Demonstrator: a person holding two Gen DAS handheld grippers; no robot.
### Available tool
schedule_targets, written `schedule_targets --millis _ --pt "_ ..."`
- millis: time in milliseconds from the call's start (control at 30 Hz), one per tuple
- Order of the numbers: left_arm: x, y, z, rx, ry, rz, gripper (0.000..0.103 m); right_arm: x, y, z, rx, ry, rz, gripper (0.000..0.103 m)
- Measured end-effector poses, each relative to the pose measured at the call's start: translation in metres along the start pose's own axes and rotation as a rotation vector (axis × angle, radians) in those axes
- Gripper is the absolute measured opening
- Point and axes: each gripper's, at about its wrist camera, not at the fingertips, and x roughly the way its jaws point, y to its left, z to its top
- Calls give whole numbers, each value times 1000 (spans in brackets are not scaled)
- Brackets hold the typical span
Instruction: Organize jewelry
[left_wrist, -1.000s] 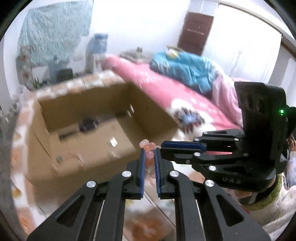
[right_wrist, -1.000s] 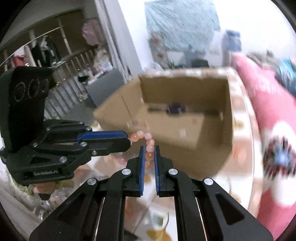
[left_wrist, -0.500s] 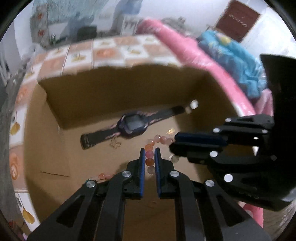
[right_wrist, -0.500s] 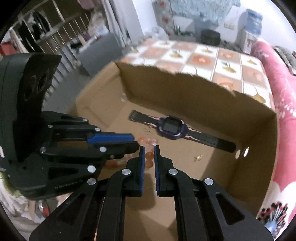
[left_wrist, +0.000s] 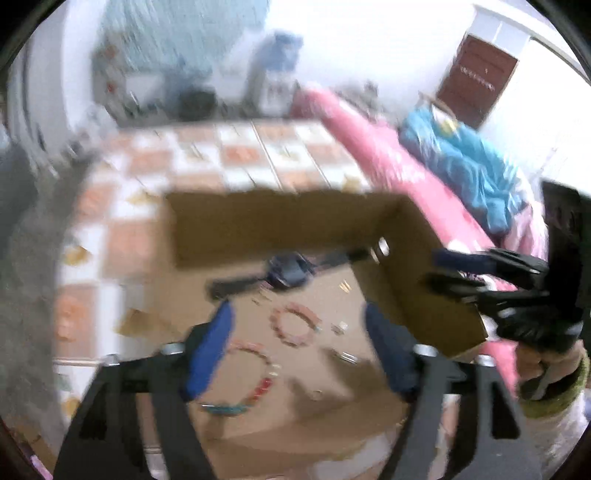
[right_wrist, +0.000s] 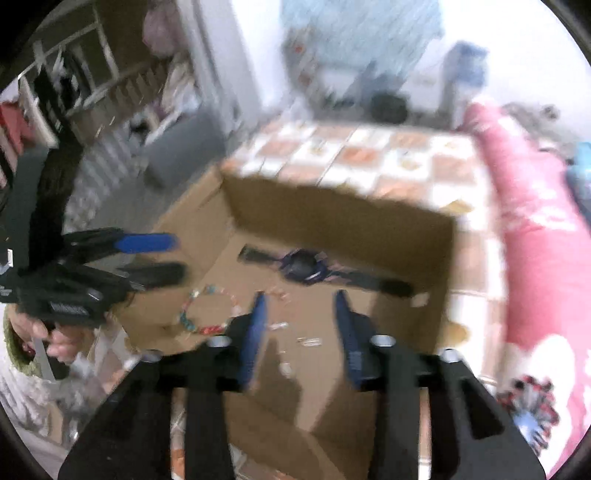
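An open cardboard box holds a dark purple watch, a pink bead bracelet and a multi-coloured bracelet. The pink bracelet lies flat on the box floor. My left gripper hovers above it, its jaws opening wide and nothing between the pads. Over the box floor near the watch, my right gripper is also opening, with nothing between its fingers. Both views are motion-blurred.
The box sits on a tiled floor beside a pink bed with a blue blanket. Small loose bits lie on the box floor. A hand holds the left gripper.
Both grippers were shut on the pink bead bracelet and carried it into the box. Now both have opened, the bracelet lies on the box floor, and the grippers have drawn back and apart.
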Motion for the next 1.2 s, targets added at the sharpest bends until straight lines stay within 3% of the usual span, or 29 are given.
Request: schedule_targets --millis 33,100,133,167,233,367,433,533,767,1200 --pt "-19 6 -4 1 -63 38 90 -16 -9 -6 25 -46 -23 51" --pt "-34 16 -8 -20 -117 86 98 -40 -33 -19 116 -107 -59 65" --pt "-38 28 -13 -56 -131 121 98 -44 -44 -26 164 -113 -57 66" --pt "-36 35 -15 -84 -119 137 98 -42 -54 -30 210 -100 -43 66" --pt "-18 57 -24 -196 -15 172 98 -26 -73 -43 322 -34 4 66" --pt "15 73 -45 -334 133 64 98 13 -74 -62 419 112 166 64" --pt "22 62 -56 -340 175 -33 97 14 -69 -61 397 109 132 63" --pt "11 43 -67 -280 149 49 98 9 -61 -63 393 111 128 61" --pt "-16 34 -107 -332 170 -49 98 -18 -57 -93 416 80 130 61" --pt "-37 12 -144 -307 114 -55 98 -18 -54 -115 455 42 103 62"
